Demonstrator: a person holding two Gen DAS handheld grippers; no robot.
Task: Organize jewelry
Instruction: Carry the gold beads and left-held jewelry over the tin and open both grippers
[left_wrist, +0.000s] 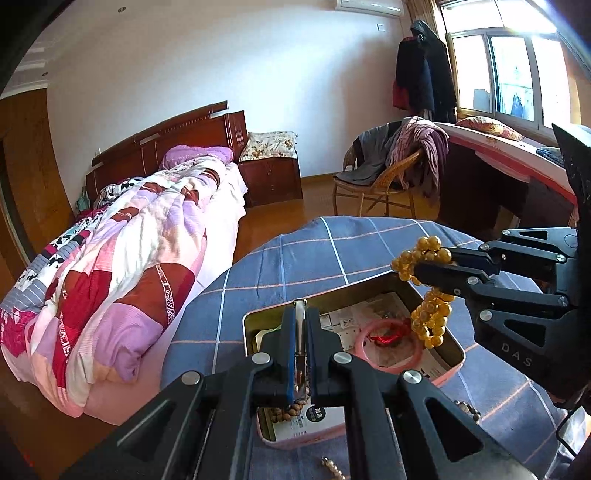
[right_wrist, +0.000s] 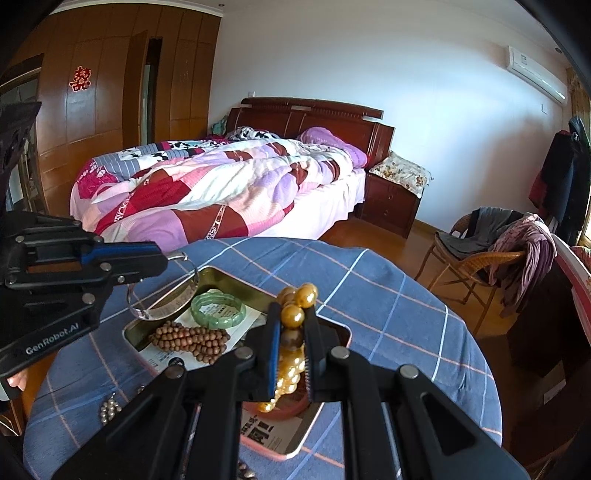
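Left wrist view: the left gripper (left_wrist: 300, 314) is clamped narrow on a silver bangle (left_wrist: 300, 343), held edge-on above the near-left part of the open tin (left_wrist: 448, 363). The tin sits on the checked blue desk (left_wrist: 325, 251). In it lie a pink bangle (left_wrist: 388, 345) towards the right side and a brown wooden bead string (left_wrist: 291, 410) at the near end. The right gripper (left_wrist: 421, 267) reaches in from the right, above the tin's far-right corner, pinching a gold bead string (left_wrist: 430, 317) whose loose loop dangles down over the pink bangle. To do this well, I judge each piece should be brought low over bare paper lining before release, so the beads pool rather than drape over the rim.

Right wrist view: the right gripper (right_wrist: 291, 321) points level across the tin (right_wrist: 221, 275), closed on the gold bead string (right_wrist: 293, 315), with the rest of the string bunched below. The left gripper (right_wrist: 162, 258) comes in level from the left of the tin, the silver bangle (right_wrist: 164, 291) hanging over the tin's left rim. Inside lie a green bangle (right_wrist: 218, 308) and the brown wooden bead string (right_wrist: 190, 339). Small silver beads (right_wrist: 110, 406) rest on the desk (right_wrist: 388, 306), left of the tin
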